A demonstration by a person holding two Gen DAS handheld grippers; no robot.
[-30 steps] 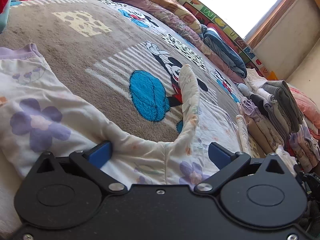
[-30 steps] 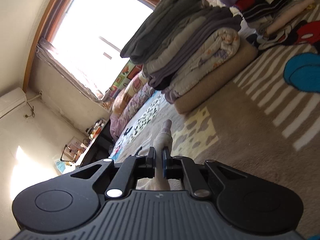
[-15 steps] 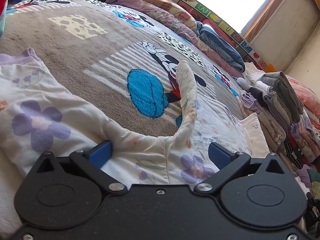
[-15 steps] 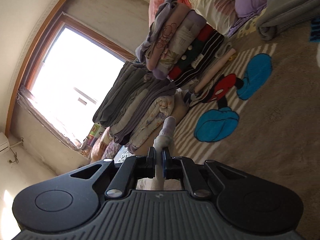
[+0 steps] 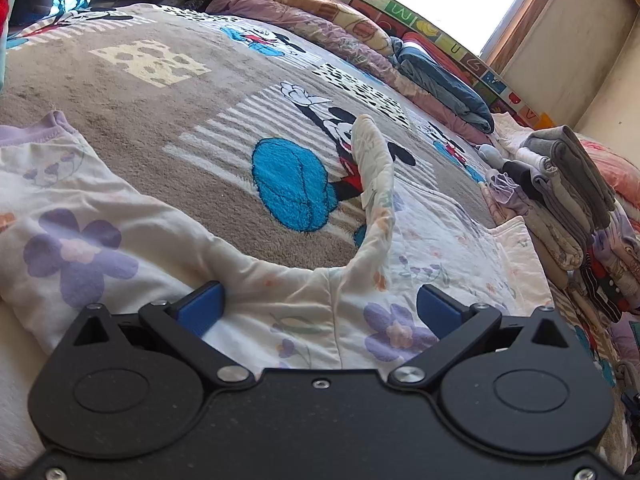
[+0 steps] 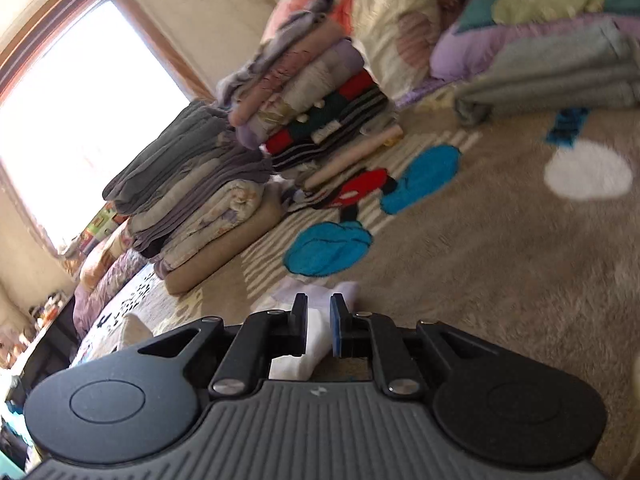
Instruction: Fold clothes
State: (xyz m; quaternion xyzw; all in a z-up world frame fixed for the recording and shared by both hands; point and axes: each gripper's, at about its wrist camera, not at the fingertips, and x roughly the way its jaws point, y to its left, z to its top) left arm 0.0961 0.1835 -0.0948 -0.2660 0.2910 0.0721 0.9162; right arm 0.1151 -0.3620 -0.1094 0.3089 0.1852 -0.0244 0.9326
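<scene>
Two grippers work the white floral cotton garment (image 5: 100,216): left gripper (image 5: 318,306) spread wide over it, right gripper (image 6: 319,320) opening, cloth between its fingers.

Floral garment (image 5: 280,312): thin soft cloth, matt, creased, w/ a ribbed lilac cuff. Blanket (image 5: 168,120) under it: fuzzy plush pile, matt, rough-looking. Left gripper (image 5: 318,306): matt black plastic body, shiny metal rivets, blue pads that look rubbery. Right gripper (image 6: 319,328): ribbed grey plastic housing, black matt arms, same bright rivets. Folded stack (image 6: 192,200): knit and quilted cloth, dull. Window frame (image 6: 168,52): brown wood, semi-gloss.
</scene>
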